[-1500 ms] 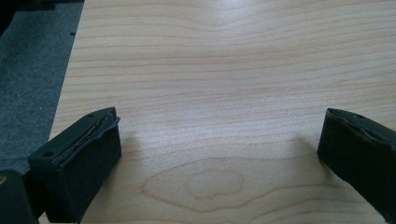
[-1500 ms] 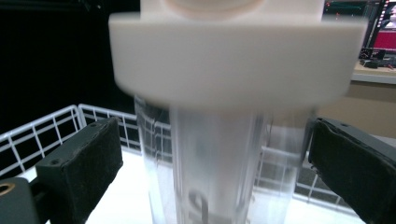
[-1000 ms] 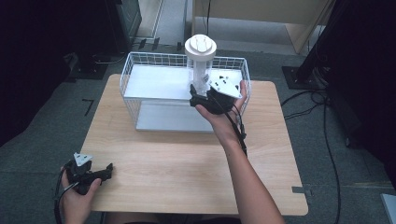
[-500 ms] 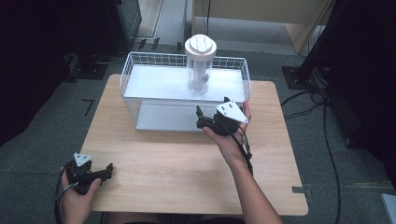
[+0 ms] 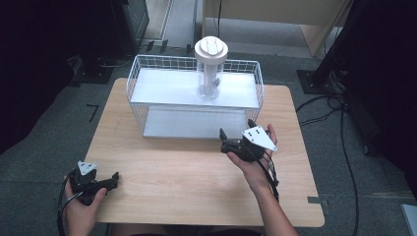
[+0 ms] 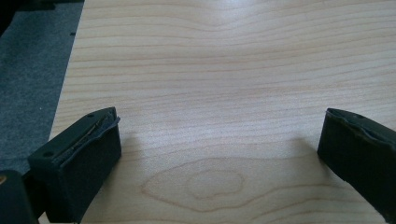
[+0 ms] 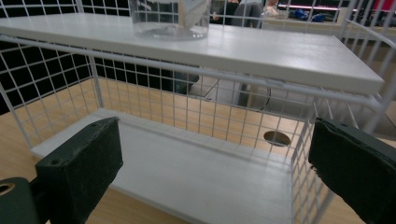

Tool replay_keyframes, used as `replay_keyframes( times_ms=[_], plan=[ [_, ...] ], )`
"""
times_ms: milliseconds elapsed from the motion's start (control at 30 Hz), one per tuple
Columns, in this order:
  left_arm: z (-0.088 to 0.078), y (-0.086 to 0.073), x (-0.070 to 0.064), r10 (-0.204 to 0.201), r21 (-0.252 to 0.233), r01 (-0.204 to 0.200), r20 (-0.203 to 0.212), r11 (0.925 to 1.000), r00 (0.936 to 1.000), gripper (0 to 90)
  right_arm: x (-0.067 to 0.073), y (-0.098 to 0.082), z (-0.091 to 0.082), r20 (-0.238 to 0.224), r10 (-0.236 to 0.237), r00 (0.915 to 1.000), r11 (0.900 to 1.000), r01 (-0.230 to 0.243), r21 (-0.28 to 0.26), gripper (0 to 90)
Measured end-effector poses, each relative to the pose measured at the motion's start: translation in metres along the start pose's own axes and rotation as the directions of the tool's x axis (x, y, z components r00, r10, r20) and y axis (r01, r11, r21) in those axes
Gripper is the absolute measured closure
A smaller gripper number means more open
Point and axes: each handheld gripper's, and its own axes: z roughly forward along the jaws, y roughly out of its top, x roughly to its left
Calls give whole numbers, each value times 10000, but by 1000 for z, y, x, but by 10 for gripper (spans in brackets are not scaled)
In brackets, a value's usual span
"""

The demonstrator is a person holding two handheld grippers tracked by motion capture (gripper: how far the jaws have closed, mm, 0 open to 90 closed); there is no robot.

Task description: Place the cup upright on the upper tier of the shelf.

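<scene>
I am holding my left claw (image 5: 116, 178) low over the near left corner of the desk (image 5: 196, 182), well apart from the wire rack (image 5: 147, 105), and its jaws are standing wide open with nothing but bare wood grain between them in the left gripper view (image 6: 219, 140). My left hand (image 5: 81, 206) is wrapping the handle at the desk's near edge, with the cable trailing off beside it

My right claw (image 5: 236, 133) is hovering just in front of the wire rack, toward its right end, and it too is gaping wide and gripping nothing. In the right gripper view (image 7: 215, 163) its two black jaws are framing the rack's lower white shelf (image 7: 196, 177), and the upper white shelf (image 7: 261, 51) is running across above that. My right hand (image 5: 255, 157) is cupping the claw from beneath

Farther back, the clear jar (image 5: 209, 81) with the white lid (image 5: 211, 49) is standing upright on the rack's upper shelf, near the middle, well apart from both claws. Its clear base (image 7: 169, 23) is showing at the top of the right gripper view
</scene>
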Motion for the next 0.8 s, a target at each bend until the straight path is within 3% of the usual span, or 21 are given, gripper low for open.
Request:
replay_keyframes(
  times_ms=[200,367,800],
  plan=[
    [0,0,0,25,29,-25,-3,10000,10000,0,-16,-19,-14,299,138,9995,9996,-145,238,31],
    [0,0,0,23,26,-23,-4,10000,10000,0,-36,-40,-28,669,639,9957,9968,-669,440,31],
    [0,0,0,21,24,-21,-2,10000,10000,0,-69,-81,-52,1643,842,9828,9892,-1023,1053,31]
  ],
)
